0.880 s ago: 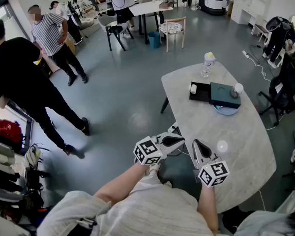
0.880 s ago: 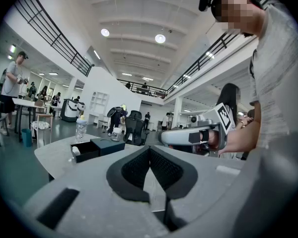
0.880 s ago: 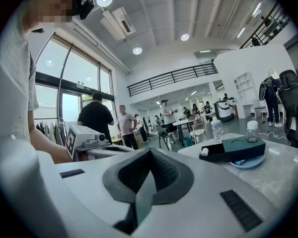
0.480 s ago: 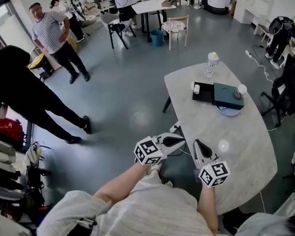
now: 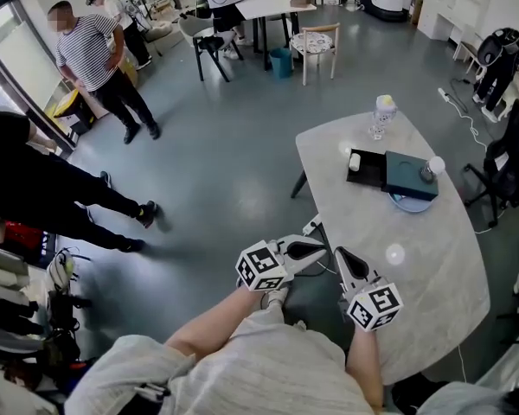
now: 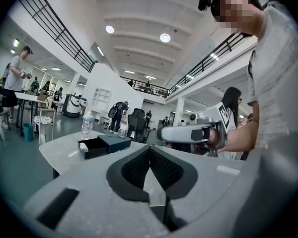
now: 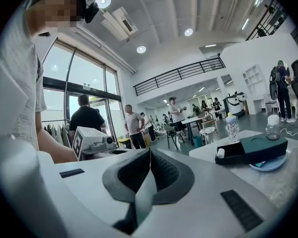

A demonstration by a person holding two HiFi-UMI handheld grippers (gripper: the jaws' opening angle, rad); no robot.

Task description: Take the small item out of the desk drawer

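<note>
A dark teal desk box [image 5: 413,170] stands on the far part of the marble table [image 5: 432,271], its black drawer [image 5: 366,169] pulled open to the left. A small white item [image 5: 355,161] lies in the drawer. It shows again as the white item [image 6: 83,147] in the left gripper view and the white item [image 7: 220,153] in the right gripper view. My left gripper [image 5: 318,251] is held off the table's near left edge, jaws shut and empty [image 6: 149,148]. My right gripper [image 5: 344,256] hovers over the near edge, also shut and empty [image 7: 150,152]. Both are far from the drawer.
A white ball [image 5: 434,166] sits on the box, which rests on a blue plate [image 5: 406,201]. A clear bottle [image 5: 383,116] stands at the table's far end. Two people [image 5: 91,54] stand on the grey floor at left. Office chairs [image 5: 506,158] are to the right.
The view has shifted, so the table sits slightly further right and lower. The person in black has stepped left. Both grippers have stayed where they were, shut.
</note>
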